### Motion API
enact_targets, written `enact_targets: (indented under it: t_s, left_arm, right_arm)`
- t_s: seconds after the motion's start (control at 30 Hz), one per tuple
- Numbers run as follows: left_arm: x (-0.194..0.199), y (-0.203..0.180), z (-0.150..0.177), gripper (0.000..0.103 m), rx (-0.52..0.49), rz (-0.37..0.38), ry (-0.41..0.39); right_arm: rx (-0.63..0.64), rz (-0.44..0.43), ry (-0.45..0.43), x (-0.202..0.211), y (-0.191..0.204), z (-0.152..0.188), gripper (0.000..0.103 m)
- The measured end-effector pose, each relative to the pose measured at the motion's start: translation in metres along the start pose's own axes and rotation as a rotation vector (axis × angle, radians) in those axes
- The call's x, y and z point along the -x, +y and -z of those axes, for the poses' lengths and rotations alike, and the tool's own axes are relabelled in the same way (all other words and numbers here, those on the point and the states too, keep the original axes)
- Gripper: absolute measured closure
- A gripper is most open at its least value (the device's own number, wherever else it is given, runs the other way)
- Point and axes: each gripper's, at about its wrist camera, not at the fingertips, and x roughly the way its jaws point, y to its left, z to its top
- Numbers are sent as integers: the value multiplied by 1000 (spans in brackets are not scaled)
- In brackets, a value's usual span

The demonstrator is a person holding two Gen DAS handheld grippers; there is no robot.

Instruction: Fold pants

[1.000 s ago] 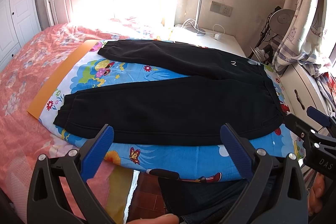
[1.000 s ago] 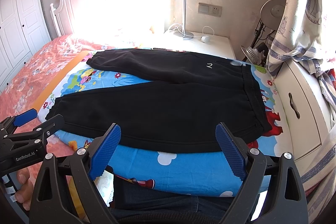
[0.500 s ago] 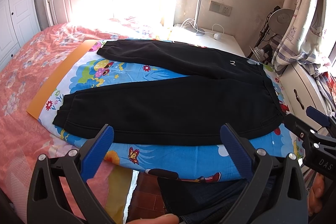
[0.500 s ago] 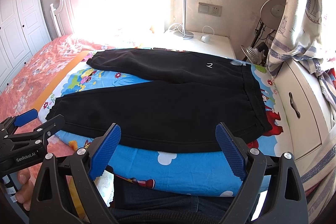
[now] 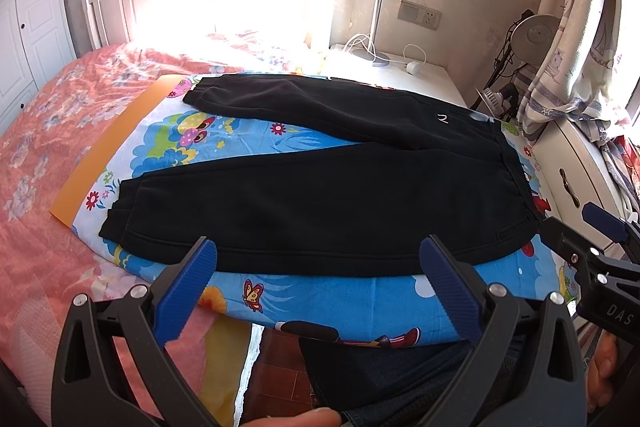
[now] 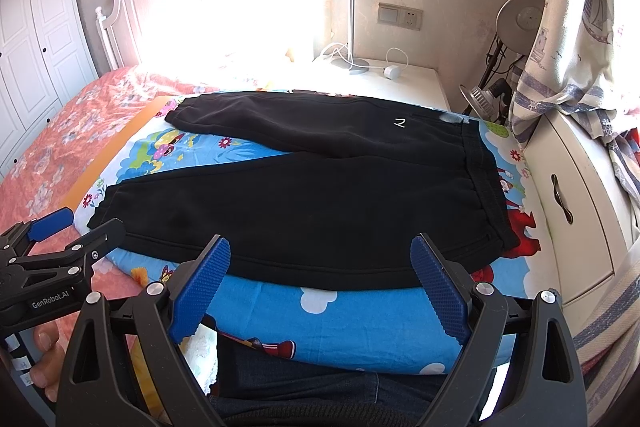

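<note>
Since the pants (image 5: 328,195) lie flat on the cartoon sheet (image 5: 344,295) at the bed's (image 5: 48,131) near edge, legs splayed and waistband toward the right edge, nothing is folded yet. Both the left gripper (image 5: 318,283) and right gripper (image 6: 320,277) hover wide open and empty just short of the near leg, probably ready to pinch its hem.

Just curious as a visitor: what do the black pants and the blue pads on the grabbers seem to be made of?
The pants look like soft, matte knit or fleece: dull black, no shine, ribbed cuffs and waistband. The pads on the right gripper look like rubber or soft plastic, with a fine knobbly grip texture; the left gripper has ridged blue ones. The arms look like hard black plastic.
</note>
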Motion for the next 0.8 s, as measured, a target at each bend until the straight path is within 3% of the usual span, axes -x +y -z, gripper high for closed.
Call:
enact_targets:
  t_s: [0.23, 0.33, 0.47, 0.57, 0.63, 0.73, 0.8]
  left_arm:
    - [-4, -4, 1, 2, -5, 5, -4]
    - [-25, -14, 7, 2, -24, 40, -10]
    - [-68, -34, 16, 2, -37, 136, 57]
    - [-111, -57, 21, 2, -70, 232, 147]
    - [-139, -71, 23, 2, -62, 295, 209]
    - [-171, -90, 19, 2, -44, 374, 249]
    - [-188, -100, 14, 2, -40, 395, 261]
  right_arm:
    - [-38, -69, 54, -26, -19, 9, 14]
    - [-98, -55, 113, -65, -60, 16, 14]
    - [-43, 33, 220, -139, -131, 5, 14]
    - [-98, 45, 328, -205, -205, -24, 14]
    - [-115, 76, 337, -239, -251, -56, 14]
    - [8, 157, 324, -282, -291, -111, 14]
    - [99, 113, 380, -315, -302, -139, 14]
